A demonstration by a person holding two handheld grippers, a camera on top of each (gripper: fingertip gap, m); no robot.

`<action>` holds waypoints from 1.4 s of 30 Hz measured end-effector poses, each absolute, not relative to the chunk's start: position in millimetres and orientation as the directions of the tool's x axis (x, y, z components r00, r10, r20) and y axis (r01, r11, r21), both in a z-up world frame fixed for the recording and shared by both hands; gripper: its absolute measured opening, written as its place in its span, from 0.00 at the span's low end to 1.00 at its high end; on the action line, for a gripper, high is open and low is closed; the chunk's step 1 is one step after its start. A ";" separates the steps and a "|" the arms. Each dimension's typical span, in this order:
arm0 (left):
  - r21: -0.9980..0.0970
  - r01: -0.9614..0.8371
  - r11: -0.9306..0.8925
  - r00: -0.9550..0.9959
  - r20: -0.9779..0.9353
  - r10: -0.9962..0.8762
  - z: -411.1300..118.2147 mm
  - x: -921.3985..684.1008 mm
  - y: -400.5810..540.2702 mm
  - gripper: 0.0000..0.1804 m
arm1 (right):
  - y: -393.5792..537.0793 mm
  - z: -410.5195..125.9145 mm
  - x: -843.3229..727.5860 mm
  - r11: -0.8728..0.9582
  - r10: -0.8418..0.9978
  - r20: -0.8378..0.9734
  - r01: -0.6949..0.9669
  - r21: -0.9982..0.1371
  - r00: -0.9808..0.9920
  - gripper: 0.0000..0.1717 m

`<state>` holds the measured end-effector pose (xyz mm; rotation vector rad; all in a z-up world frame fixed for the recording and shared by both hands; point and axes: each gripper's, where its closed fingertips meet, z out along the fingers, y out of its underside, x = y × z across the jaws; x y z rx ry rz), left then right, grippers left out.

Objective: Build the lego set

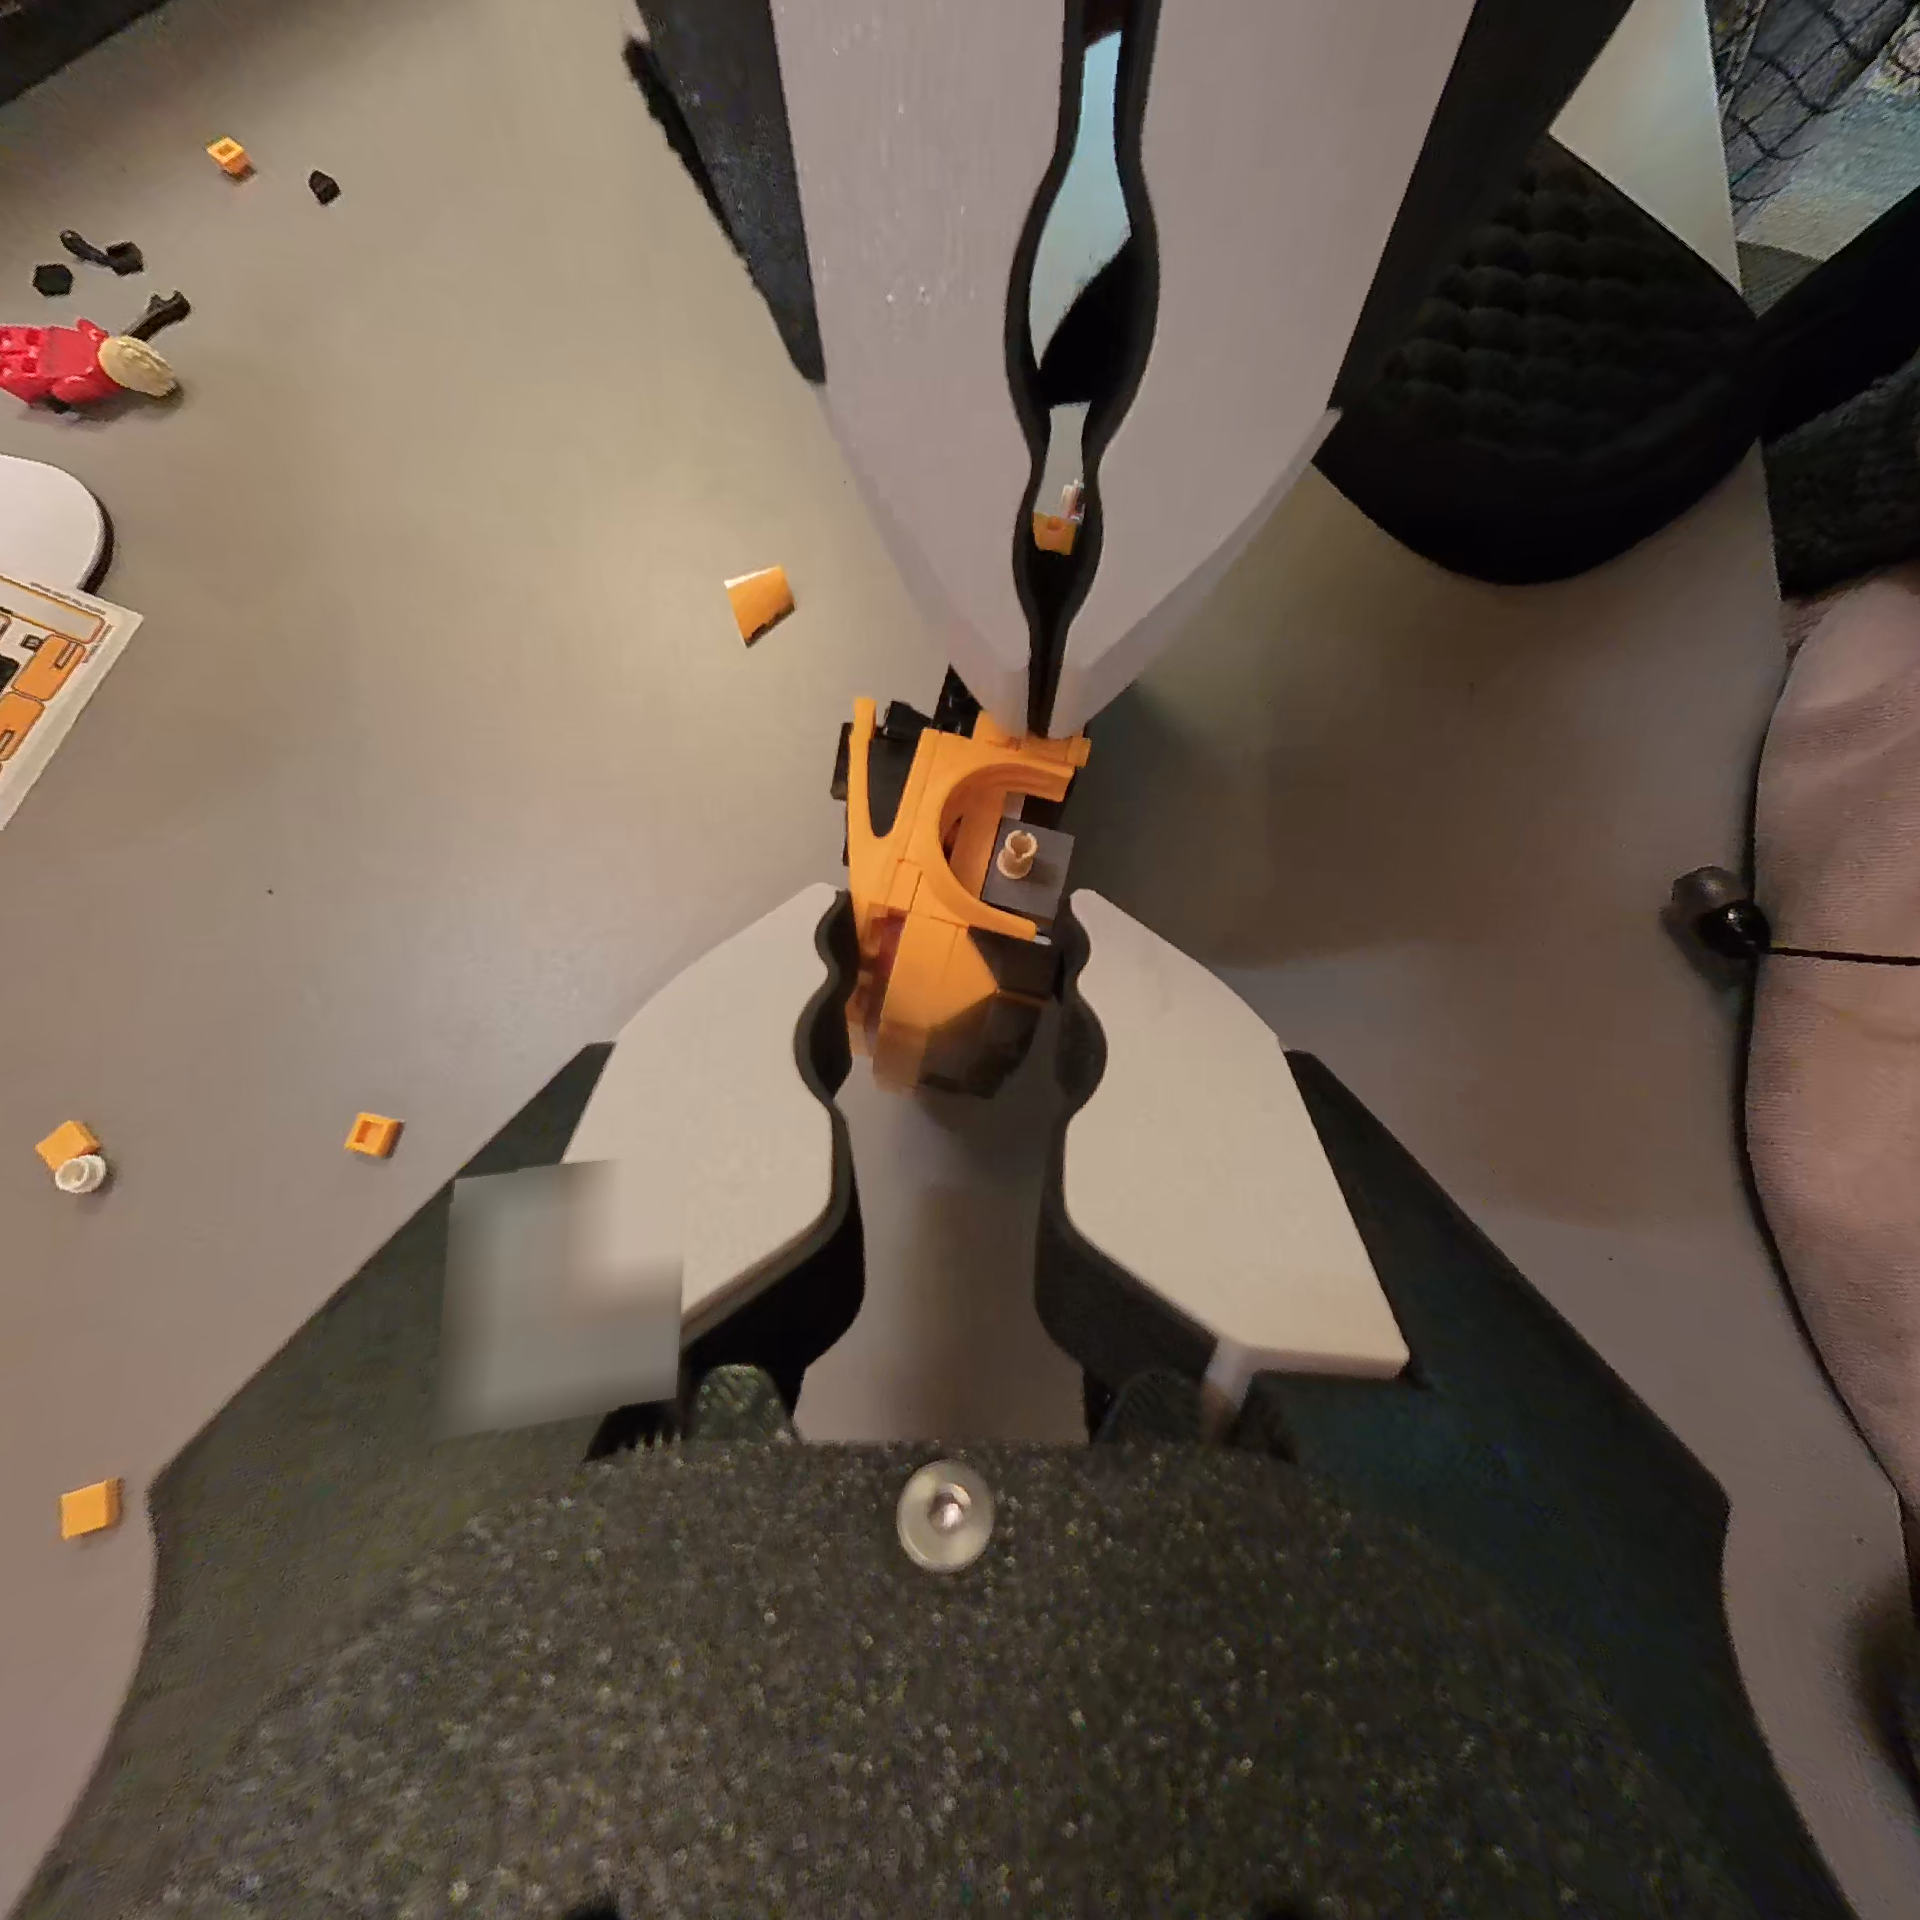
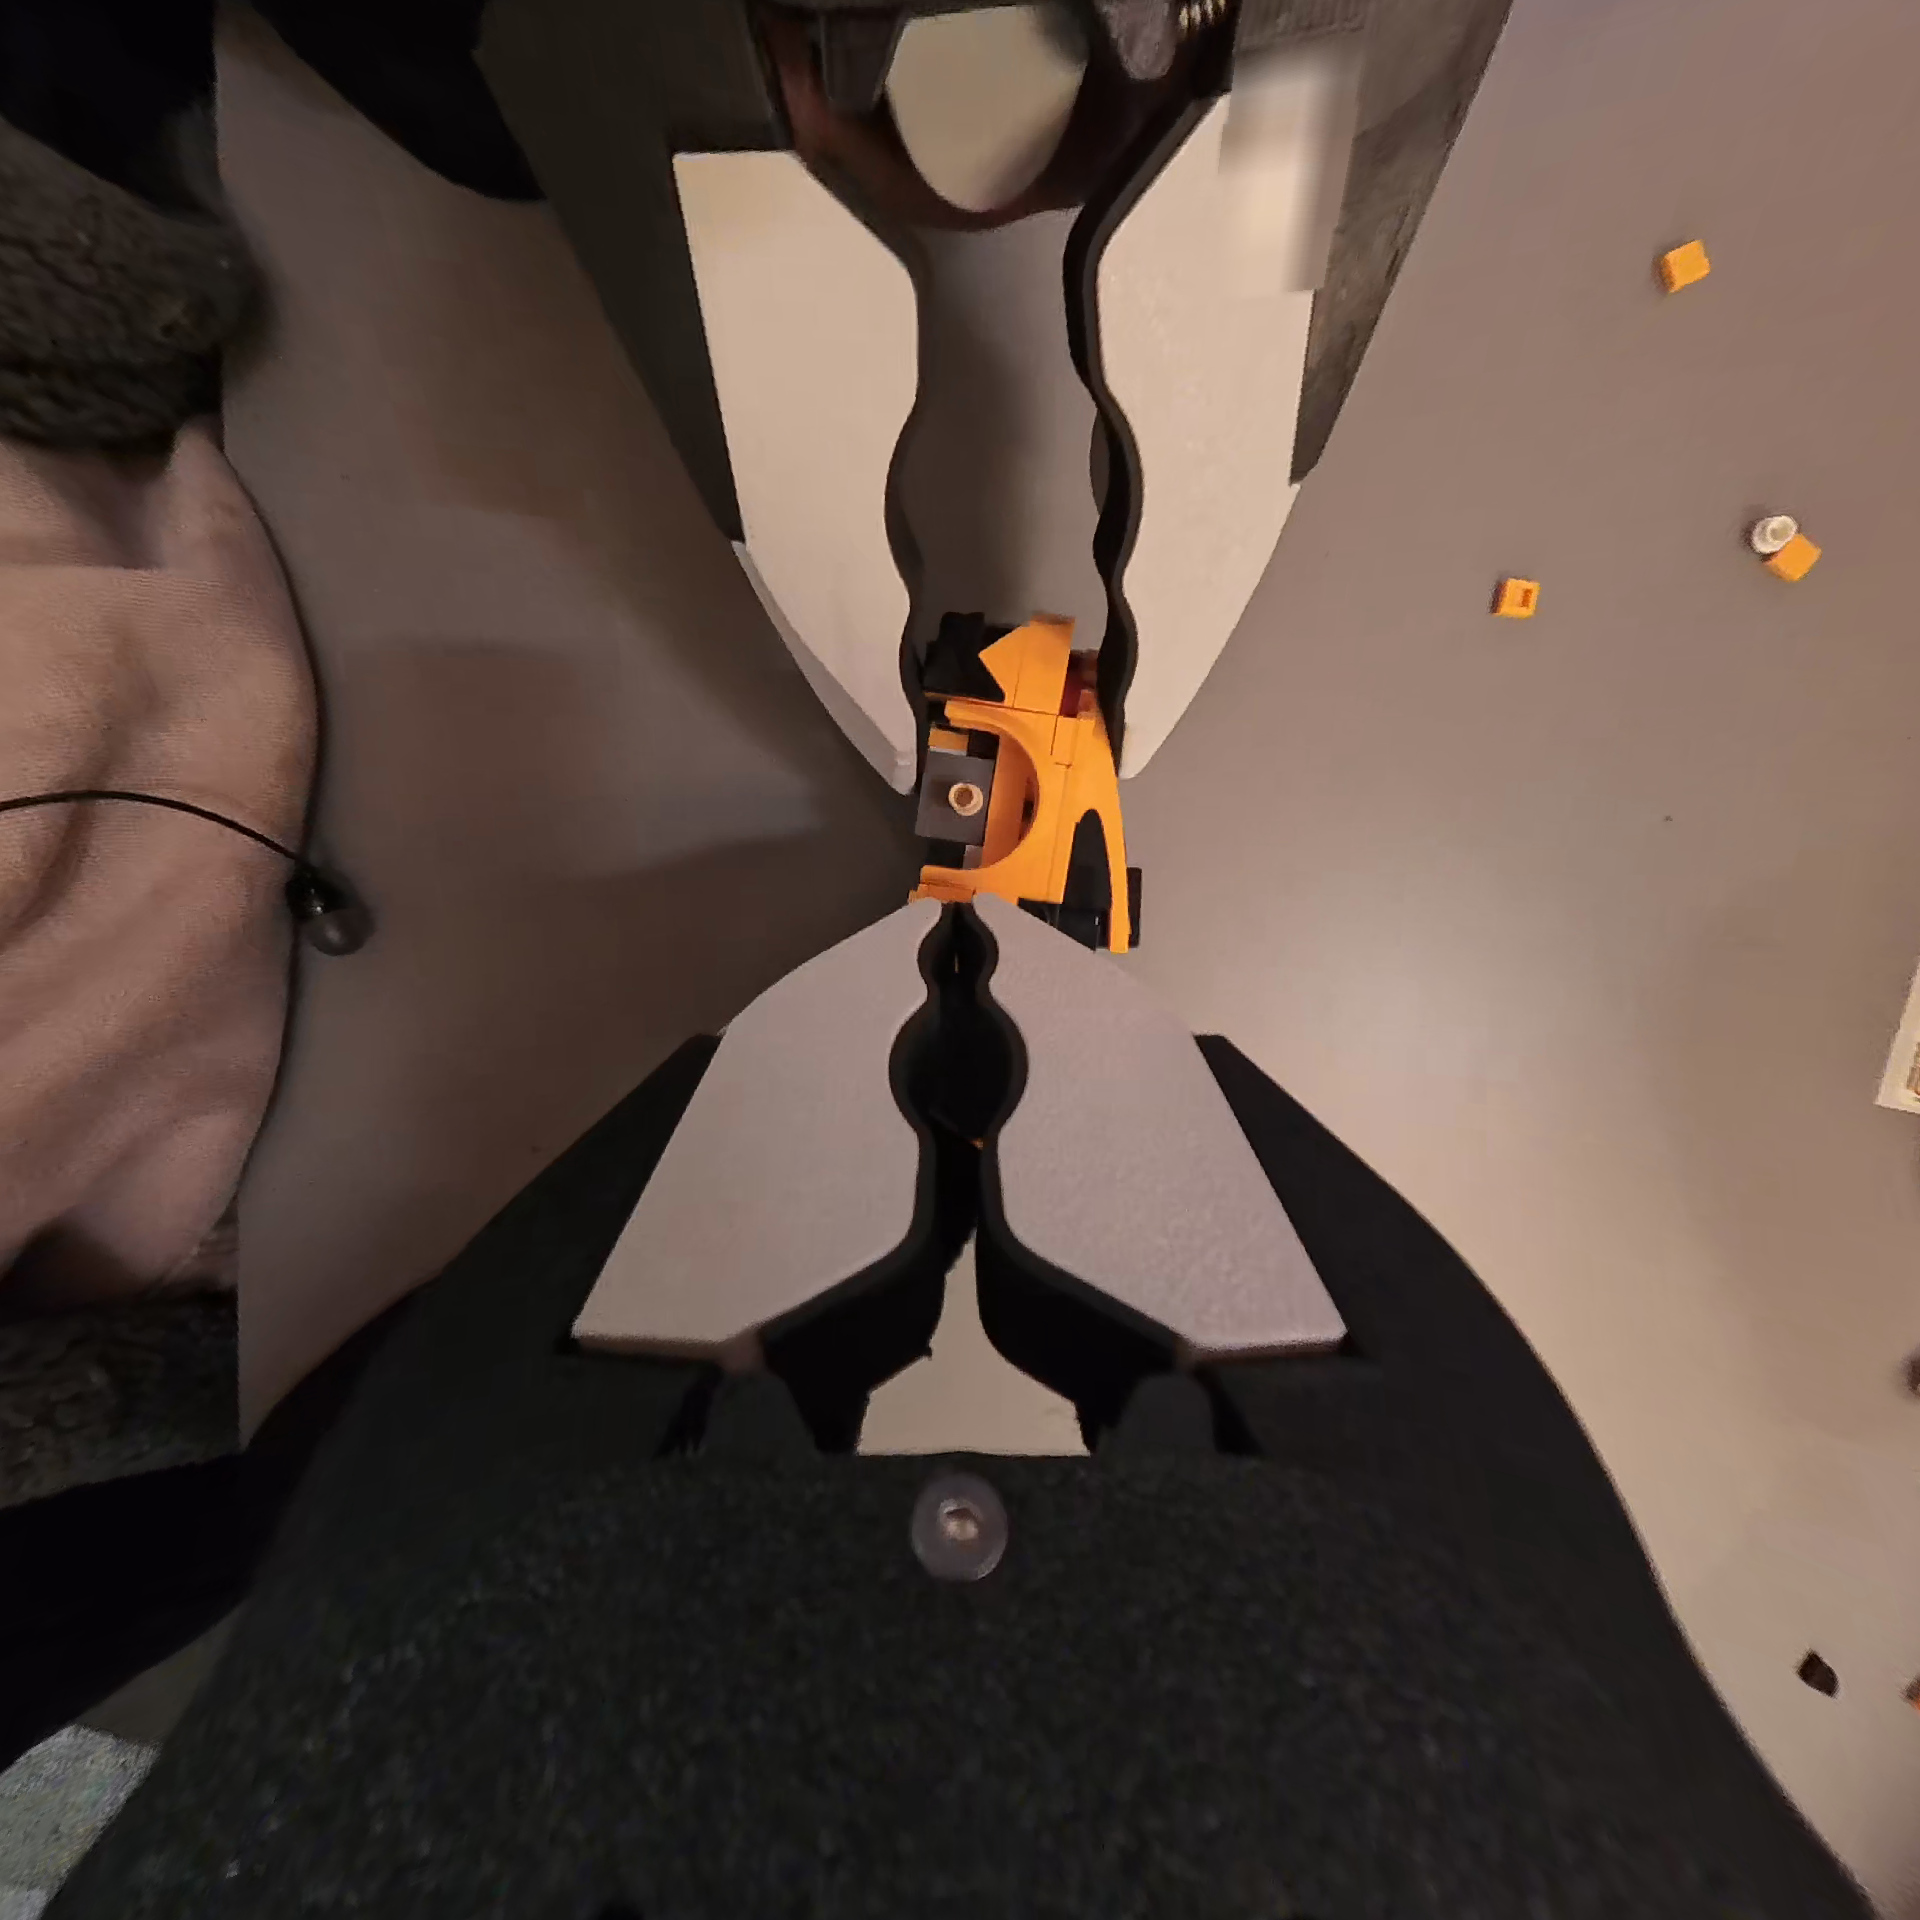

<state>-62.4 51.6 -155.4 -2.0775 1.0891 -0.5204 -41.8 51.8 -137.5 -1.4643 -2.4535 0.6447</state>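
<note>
Left gripper (image 1: 951,987) pinched the lower end of an orange and black brick model (image 1: 935,894), pads against both flanks. Right gripper (image 2: 958,914) was pressed together, tips touching the model's orange arch edge (image 2: 951,883). Model hung above the grey table (image 1: 416,831), between the two grippers.

Risk, as a judgement: the closed tips could lever the arch off or twist the model loose.

A printed sheet (image 1: 42,675) lay at the table's edge; its print was too small to make out.

Sticker sheet (image 1: 52,686) & white disc (image 1: 47,514) cut off at left edge; red figure (image 1: 52,364) partly too.
</note>
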 end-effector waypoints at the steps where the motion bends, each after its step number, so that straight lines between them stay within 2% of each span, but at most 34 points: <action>1: -0.753 -0.535 -0.383 0.562 0.022 -0.827 -155.4 -62.3 51.6 0.20 | 51.8 -137.6 -41.6 0.415 0.873 -0.041 0.783 -0.464 -0.487 0.00; 7: -0.750 -0.536 -0.387 0.565 0.022 -0.825 -155.6 -62.4 51.6 0.20 | 51.9 -138.3 -41.1 0.451 0.864 -0.027 0.798 -0.401 -0.502 0.00; 10: -0.750 -0.538 -0.385 0.565 0.019 -0.825 -155.6 -62.5 51.6 0.20 | 51.8 -138.2 -41.4 0.433 0.872 -0.035 0.801 -0.413 -0.489 0.00; 12: -0.752 -0.537 -0.381 0.563 0.016 -0.826 -155.3 -62.5 51.9 0.20 | 55.2 -136.7 -42.0 0.420 0.879 -0.009 0.782 -0.461 -0.477 0.00; 15: -0.759 -0.534 -0.371 0.561 0.010 -0.827 -155.2 -62.4 51.4 0.20 | 73.7 -100.6 -42.4 0.296 0.916 -0.004 0.684 -0.667 -0.401 0.00; 16: -0.762 -0.532 -0.370 0.560 0.011 -0.828 -155.1 -62.6 51.2 0.20 | 85.7 -91.9 -36.2 0.266 0.929 0.002 0.666 -0.697 -0.369 0.00; 19: -0.766 -0.527 -0.369 0.556 0.018 -0.831 -154.8 -62.5 51.3 0.20 | 121.2 -109.6 -5.7 0.264 0.947 0.043 0.696 -0.668 -0.319 0.00; 21: -0.768 -0.526 -0.366 0.553 0.019 -0.833 -154.7 -62.4 51.3 0.20 | 131.0 -139.1 8.6 0.180 0.962 -0.043 0.740 -0.648 -0.271 0.11; 23: -0.770 -0.522 -0.367 0.550 0.025 -0.835 -154.4 -62.0 50.8 0.20 | 135.9 -168.4 15.0 0.149 0.970 -0.060 0.773 -0.617 -0.234 0.14; 28: -0.788 -0.491 -0.372 0.537 0.063 -0.841 -152.8 -60.9 50.3 0.20 | 142.2 -193.2 -4.5 0.126 0.983 -0.022 0.763 -0.634 -0.181 0.16; 33: -0.808 -0.456 -0.372 0.519 0.097 -0.849 -148.6 -61.4 48.5 0.21 | 150.1 -201.4 -14.7 0.228 0.962 0.011 0.781 -0.581 -0.273 0.17; 34: -0.814 -0.449 -0.369 0.516 0.101 -0.851 -147.0 -61.7 48.1 0.21 | 149.1 -202.0 -15.8 0.230 0.957 -0.012 0.785 -0.576 -0.289 0.16; 35: -0.821 -0.439 -0.364 0.514 0.103 -0.852 -144.9 -62.1 48.1 0.21 | 148.7 -202.2 -16.3 0.229 0.953 -0.033 0.790 -0.569 -0.300 0.10; 38: -0.846 -0.397 -0.356 0.516 0.115 -0.849 -136.4 -64.2 49.3 0.21 | 148.1 -202.2 -15.5 0.241 0.944 -0.057 0.800 -0.550 -0.324 0.09; 40: -0.867 -0.356 -0.348 0.525 0.123 -0.842 -128.4 -65.7 51.9 0.19 | 146.1 -196.3 -17.9 0.222 0.947 -0.062 0.782 -0.582 -0.315 0.08; 42: -0.892 -0.292 -0.346 0.542 0.144 -0.828 -118.2 -66.2 56.2 0.16 | 138.7 -177.1 -24.1 0.214 0.946 -0.044 0.718 -0.662 -0.322 0.08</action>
